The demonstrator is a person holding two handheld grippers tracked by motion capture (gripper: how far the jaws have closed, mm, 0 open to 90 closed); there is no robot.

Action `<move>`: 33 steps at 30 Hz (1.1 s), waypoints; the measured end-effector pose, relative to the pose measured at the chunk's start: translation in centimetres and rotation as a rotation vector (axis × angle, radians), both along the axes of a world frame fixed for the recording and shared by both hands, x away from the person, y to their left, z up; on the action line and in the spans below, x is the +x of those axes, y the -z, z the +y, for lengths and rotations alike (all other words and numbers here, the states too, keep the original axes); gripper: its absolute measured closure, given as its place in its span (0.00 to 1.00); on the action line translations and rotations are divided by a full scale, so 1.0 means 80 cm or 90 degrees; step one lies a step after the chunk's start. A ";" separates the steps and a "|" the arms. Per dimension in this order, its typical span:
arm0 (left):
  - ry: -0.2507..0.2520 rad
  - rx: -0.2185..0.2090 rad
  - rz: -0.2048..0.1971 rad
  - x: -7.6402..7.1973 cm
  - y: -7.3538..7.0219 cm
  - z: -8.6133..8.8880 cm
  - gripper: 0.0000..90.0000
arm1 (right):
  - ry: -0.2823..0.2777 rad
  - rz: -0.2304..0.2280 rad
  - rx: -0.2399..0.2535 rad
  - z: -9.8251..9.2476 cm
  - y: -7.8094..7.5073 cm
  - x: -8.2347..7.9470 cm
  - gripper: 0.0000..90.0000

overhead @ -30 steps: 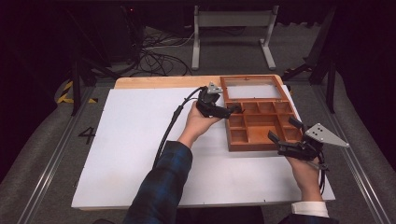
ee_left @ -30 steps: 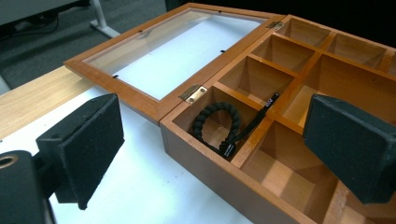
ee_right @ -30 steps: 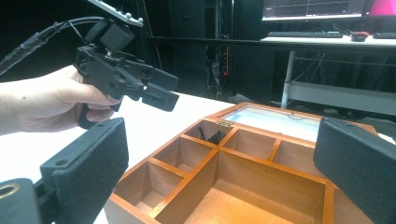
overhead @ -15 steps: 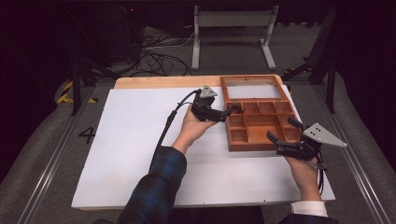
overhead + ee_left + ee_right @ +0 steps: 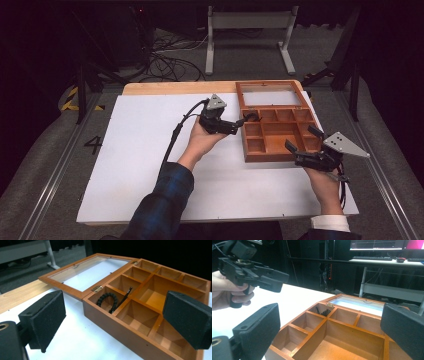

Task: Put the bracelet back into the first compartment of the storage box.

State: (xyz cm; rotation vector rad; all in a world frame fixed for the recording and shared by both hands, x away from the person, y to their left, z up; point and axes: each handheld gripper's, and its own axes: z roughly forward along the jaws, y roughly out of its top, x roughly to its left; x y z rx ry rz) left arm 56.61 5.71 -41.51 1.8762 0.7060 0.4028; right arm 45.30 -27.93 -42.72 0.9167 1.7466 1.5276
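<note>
A wooden compartment box point(image 5: 260, 157) stands open at the right of the white board, its glass lid point(image 5: 272, 97) lying flat behind it. A black bracelet point(image 5: 251, 117) lies in the far-left compartment, and the left gripper view shows the bracelet point(image 5: 108, 300) curled against a divider. My left gripper point(image 5: 239, 125) is open, just left of the box, jaws pointing at that corner. My right gripper point(image 5: 302, 139) is open at the box's near right corner, nothing between its jaws. The right gripper view looks across the box point(image 5: 342, 330) to the left gripper point(image 5: 254, 272).
The box sits on a white board point(image 5: 150, 165) over a wooden tabletop point(image 5: 175, 88). A metal stand point(image 5: 250, 22) and cables point(image 5: 165, 60) lie on the floor beyond. A desk with monitors point(image 5: 374, 243) is in the background.
My left gripper has drawn back a little to the left, away from the box's far-left compartment. The right gripper has hardly moved.
</note>
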 end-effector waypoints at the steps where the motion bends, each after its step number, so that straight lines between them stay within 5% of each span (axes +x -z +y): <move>1: 0.003 -0.002 -0.004 -0.002 -0.001 0.001 0.06 | -0.001 0.001 0.000 0.000 0.000 0.000 0.04; 33: -0.013 -0.055 -0.032 -0.045 0.006 0.054 0.06 | -0.004 0.005 0.000 0.003 0.003 0.002 0.03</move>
